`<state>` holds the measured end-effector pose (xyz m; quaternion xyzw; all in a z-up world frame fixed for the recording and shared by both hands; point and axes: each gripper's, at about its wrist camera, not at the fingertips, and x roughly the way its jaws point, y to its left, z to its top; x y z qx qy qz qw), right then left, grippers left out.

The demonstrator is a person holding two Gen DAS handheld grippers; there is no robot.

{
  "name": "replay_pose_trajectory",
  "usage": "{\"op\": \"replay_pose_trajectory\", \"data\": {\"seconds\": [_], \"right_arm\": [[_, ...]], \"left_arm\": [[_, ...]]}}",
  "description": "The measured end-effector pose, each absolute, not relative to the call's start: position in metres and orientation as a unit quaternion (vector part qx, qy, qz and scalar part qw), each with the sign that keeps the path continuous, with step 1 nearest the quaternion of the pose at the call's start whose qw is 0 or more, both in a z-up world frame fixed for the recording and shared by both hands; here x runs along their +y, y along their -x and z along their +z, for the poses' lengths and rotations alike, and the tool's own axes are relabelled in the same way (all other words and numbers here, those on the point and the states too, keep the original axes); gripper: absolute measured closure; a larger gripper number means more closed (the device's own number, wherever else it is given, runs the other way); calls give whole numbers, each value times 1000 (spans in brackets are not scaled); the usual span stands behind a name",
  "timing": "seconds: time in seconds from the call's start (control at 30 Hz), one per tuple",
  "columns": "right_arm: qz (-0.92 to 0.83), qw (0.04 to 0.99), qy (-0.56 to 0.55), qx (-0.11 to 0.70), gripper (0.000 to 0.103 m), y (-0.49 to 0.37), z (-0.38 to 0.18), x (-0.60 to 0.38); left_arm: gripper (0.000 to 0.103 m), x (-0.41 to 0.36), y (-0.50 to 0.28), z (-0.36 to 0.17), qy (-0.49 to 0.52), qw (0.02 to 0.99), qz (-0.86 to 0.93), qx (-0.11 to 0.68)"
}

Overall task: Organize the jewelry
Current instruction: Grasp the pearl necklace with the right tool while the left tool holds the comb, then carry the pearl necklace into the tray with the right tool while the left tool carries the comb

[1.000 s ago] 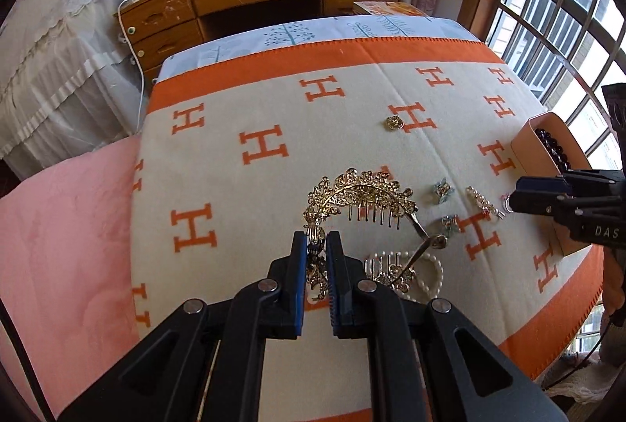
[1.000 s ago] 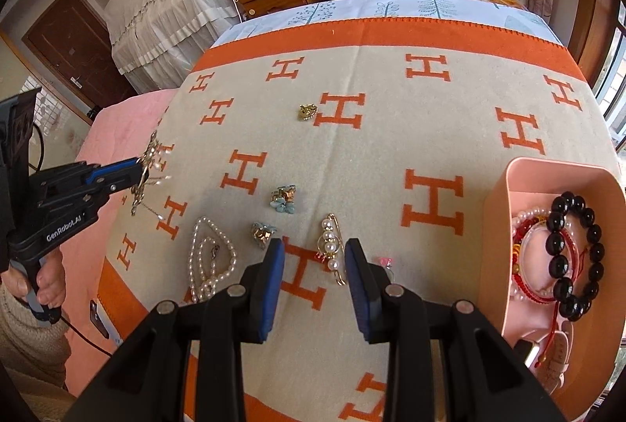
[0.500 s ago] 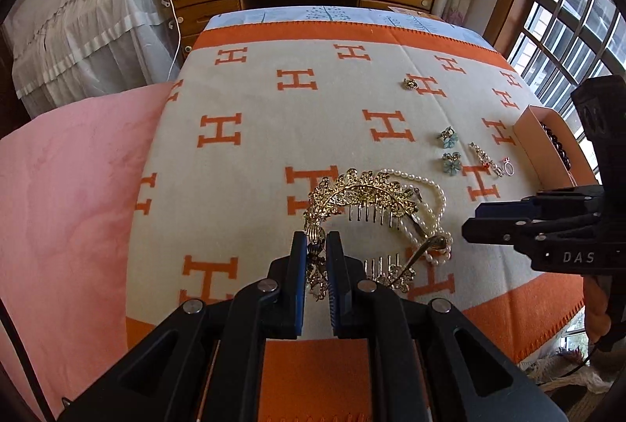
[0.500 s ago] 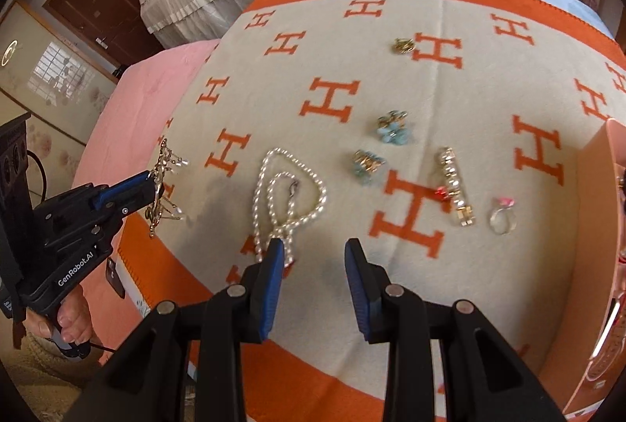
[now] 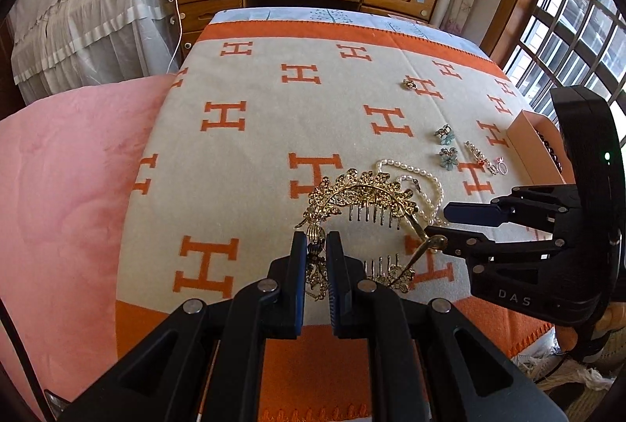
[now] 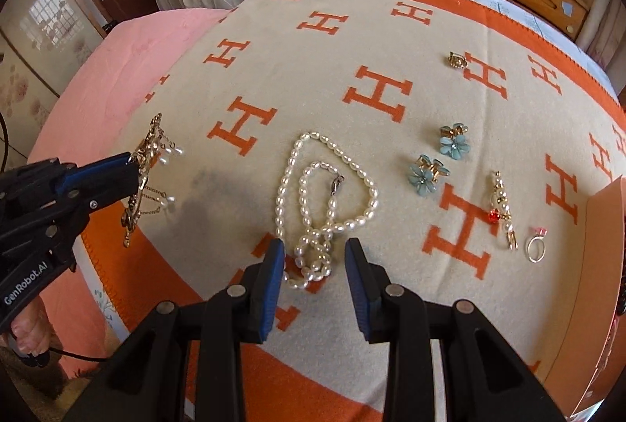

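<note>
Above the near edge of the blanket (image 6: pixel 352 30), left gripper (image 5: pixel 316 257) pinches the gold hair comb (image 5: pixel 360 195), right gripper (image 6: pixel 315 261) spread over the pearl necklace (image 6: pixel 324 195).

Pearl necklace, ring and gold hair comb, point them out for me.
Pearl necklace (image 6: pixel 328 187): right wrist view, on the inner loop of pearls.
Ring (image 6: pixel 535 250): right wrist view, on its band.
Gold hair comb (image 5: pixel 364 193): left wrist view, on its leafy arch.

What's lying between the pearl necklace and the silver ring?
In the right wrist view, between the pearl necklace and the silver ring lie a blue flower earring and a pearl hair clip.
</note>
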<state>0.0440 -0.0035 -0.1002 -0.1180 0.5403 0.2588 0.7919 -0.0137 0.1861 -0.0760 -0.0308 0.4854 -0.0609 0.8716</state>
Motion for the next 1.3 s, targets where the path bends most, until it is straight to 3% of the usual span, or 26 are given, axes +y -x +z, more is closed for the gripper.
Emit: {"op": "replay_pose_trajectory", "data": {"seconds": [0.2,0.3,0.83,1.3], "right_arm": [[258,799,178,514,74,-33,-101,9],[257,802,169,511,91,-34,-99,1],[299,820,9,489,94,-35,-66,-59],[262,889,-137,350,94,-18,37,-183]], "left_arm": [[95,189,15,-77,41,872,-67,484],[95,189,15,-78,41,872,-68,484],[95,167,16,-66,27,875,-80,477],[95,93,4,-22,-14,885,-139,445]]}}
